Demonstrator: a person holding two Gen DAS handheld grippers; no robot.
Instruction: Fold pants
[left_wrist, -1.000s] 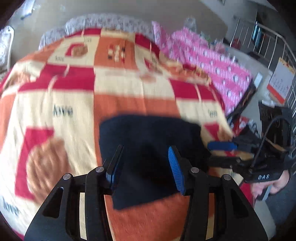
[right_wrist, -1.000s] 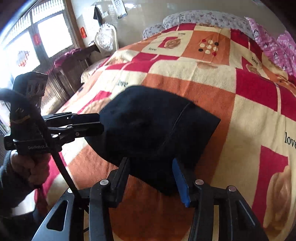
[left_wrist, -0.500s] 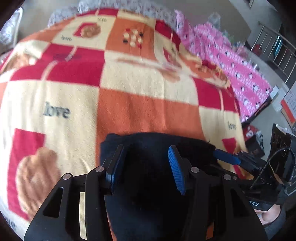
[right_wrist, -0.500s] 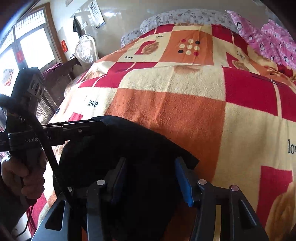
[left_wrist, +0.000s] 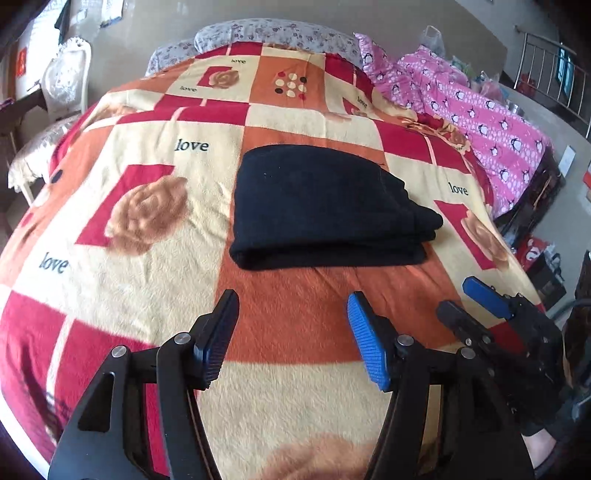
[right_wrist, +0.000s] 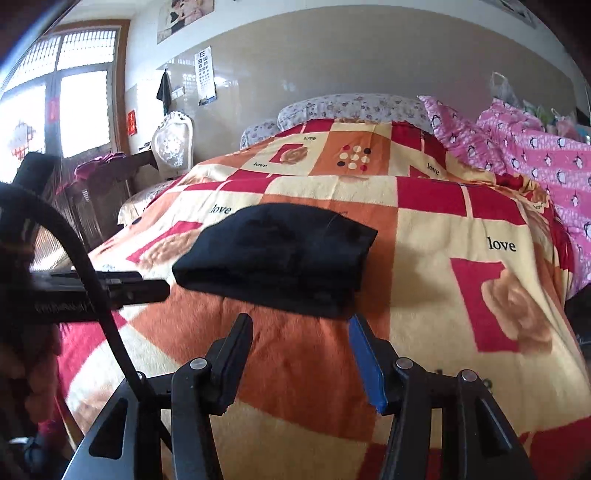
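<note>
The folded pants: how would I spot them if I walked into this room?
Look at the bed covered by the checked red, orange and cream blanket with roses and "love" printed on it. Near its middle lies a flat, folded bundle, the pants. It is the only plain black thing on that bright bedding.

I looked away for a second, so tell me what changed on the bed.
Both claws let go and drew back from the black pants, now a folded bundle on the blanket. The left claw has just opened wider; the right claw is empty too. The blanket and pink quilt stayed put.
</note>
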